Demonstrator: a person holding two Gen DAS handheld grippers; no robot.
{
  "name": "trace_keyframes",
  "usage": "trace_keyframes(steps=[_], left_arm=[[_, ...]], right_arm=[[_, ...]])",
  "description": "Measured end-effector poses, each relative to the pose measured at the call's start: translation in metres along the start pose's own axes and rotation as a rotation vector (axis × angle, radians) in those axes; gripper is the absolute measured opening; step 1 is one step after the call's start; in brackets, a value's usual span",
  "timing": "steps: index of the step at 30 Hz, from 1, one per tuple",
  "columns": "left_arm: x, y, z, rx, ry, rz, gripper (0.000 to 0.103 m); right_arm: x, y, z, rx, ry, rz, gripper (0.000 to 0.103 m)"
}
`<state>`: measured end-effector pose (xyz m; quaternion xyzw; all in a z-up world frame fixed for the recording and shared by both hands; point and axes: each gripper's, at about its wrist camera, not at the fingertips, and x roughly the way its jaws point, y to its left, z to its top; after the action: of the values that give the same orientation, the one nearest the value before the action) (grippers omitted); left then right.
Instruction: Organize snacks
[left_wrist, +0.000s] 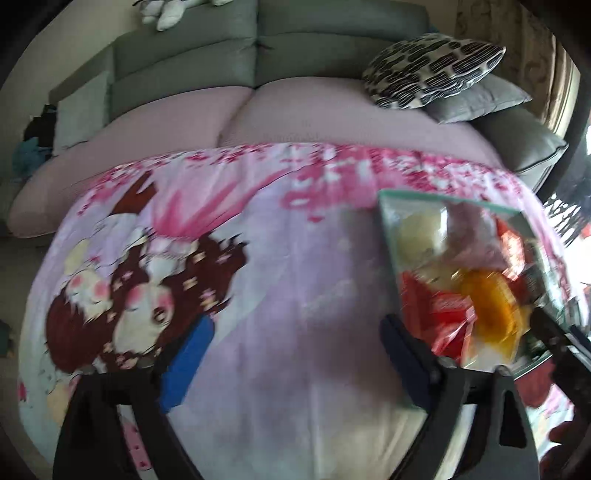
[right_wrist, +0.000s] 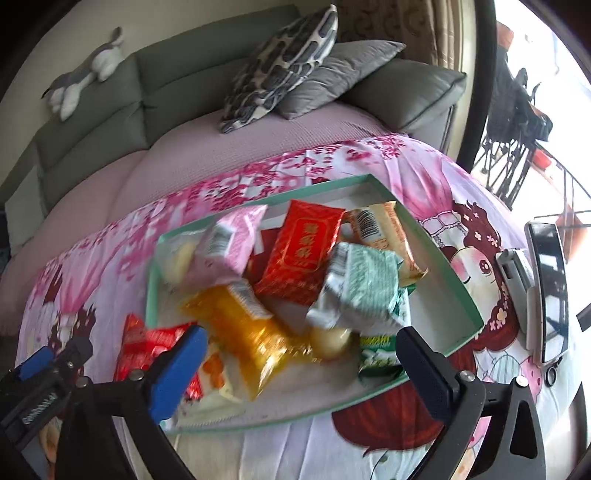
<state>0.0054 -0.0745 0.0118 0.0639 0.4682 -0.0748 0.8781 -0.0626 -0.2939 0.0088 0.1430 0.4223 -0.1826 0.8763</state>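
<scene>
Pink cartoon-print cloth (right_wrist: 436, 192) covers the bench, bearing a shallow mint-green cardboard tray (right_wrist: 469, 299) heaped with wrapped snack packets (right_wrist: 299, 258). Both the left tool (left_wrist: 291, 354) and right tool (right_wrist: 299, 365) gape apart, seemingly gripping nothing.

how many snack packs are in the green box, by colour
From the right wrist view, packs in the box:
pink pack: 1
red packs: 2
yellow pack: 1
tan pack: 1
pale green pack: 1
dark green pack: 1
Total: 7 clearly seen; others may lie underneath.
</scene>
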Motion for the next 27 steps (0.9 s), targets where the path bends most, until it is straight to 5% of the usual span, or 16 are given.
trace_keyframes(steps=[7,27], left_arm=[[-0.006,0.010,-0.022,0.032,0.015,0.067,0.096],[-0.017,0.034,-0.056,-0.011,0.057,0.109,0.096]], right_arm=[[-0.014,0.015,-0.024,-0.040,0.000,0.022,0.103],[-0.022,0.030,-0.067,-0.103,0.049,0.022,0.103]])
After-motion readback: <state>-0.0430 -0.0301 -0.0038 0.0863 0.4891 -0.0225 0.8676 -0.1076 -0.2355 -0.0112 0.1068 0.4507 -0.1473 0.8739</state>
